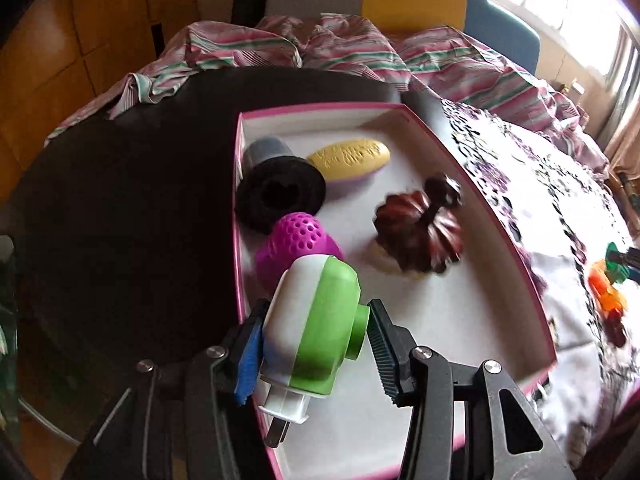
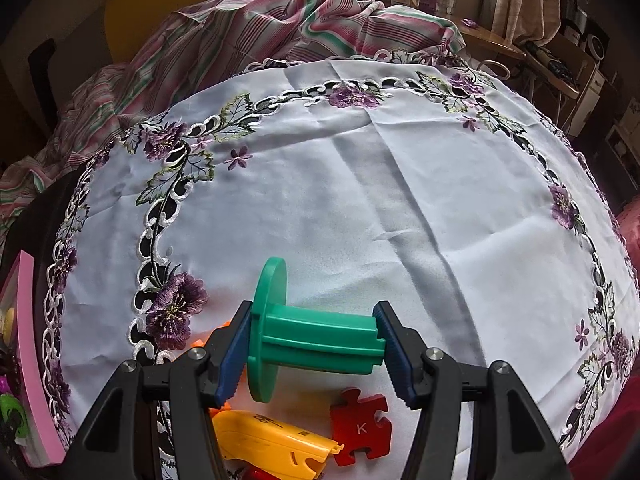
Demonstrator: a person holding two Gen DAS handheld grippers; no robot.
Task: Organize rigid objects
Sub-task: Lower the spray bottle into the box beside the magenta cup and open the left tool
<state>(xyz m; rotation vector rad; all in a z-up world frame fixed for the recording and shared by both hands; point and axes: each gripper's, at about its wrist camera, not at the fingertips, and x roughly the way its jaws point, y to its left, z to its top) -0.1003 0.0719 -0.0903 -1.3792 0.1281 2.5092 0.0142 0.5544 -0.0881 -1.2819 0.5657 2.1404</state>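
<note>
Over the pink-rimmed box (image 1: 400, 110) near its left wall, our left gripper (image 1: 314, 342) clamps the green-and-white plug (image 1: 316, 328) beside the magenta perforated egg (image 1: 298, 246), while over the tablecloth's (image 2: 360, 200) near edge our right gripper (image 2: 314, 354) clenches the green spool (image 2: 308, 340).

Daylight floods in from a window (image 1: 576, 12) at the upper right of the left wrist view, where the glass burns out to plain white glare. The pink-rimmed box (image 1: 400, 109) catches that light on its white floor, while the black tabletop (image 1: 120, 200) to its left sinks into near-featureless shadow. The brown fluted mould (image 1: 420, 232) is smeared by motion blur. In the right wrist view the embroidered tablecloth (image 2: 400, 200) is evenly lit and sharp, its creases casting soft shadows. Both views bulge with fisheye distortion and darken to black corners.
</note>
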